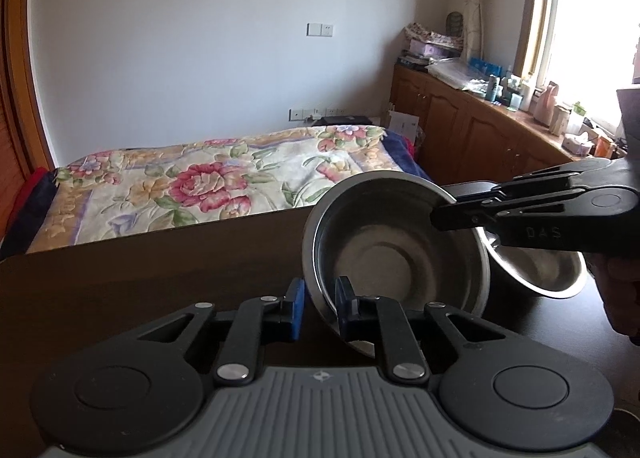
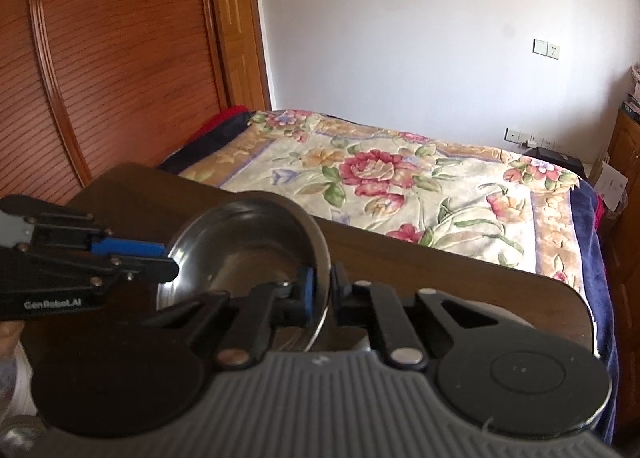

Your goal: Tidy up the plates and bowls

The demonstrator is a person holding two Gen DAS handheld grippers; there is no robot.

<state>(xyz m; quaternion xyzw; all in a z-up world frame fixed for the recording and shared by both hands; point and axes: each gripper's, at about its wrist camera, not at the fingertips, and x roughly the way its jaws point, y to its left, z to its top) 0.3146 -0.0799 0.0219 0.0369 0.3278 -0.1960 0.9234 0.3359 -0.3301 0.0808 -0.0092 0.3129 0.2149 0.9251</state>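
Gripping now: I have both tools on one tilted steel bowl (image 1: 396, 254). My left gripper (image 1: 320, 310) straddles its near rim with the blue pads closed to the thickness of the wall; my right gripper (image 2: 320, 290) pinches the opposite rim the same way.
Where the bowl is: raised at an angle above the dark wooden table (image 1: 140, 286), near its far edge, with a second steel bowl (image 1: 540, 270) just behind it. I cannot tell whether the two touch.
Slip risk: I judge the polished rim slick and thin, so a small twist between my two hands could lever it out of one pair of pads.
Drop risk: if one side lets go, the bowl would swing on the other and could clatter onto the second bowl.
Nesting risk: lowering it off-centre could leave it cocked on the other bowl's rim.
Surface: dark brown, bare and glossy where I can see it.
Room: a bed with a floral blanket (image 2: 400, 178) beyond the table, white walls, wooden cabinets (image 1: 460, 118) under a bright window.
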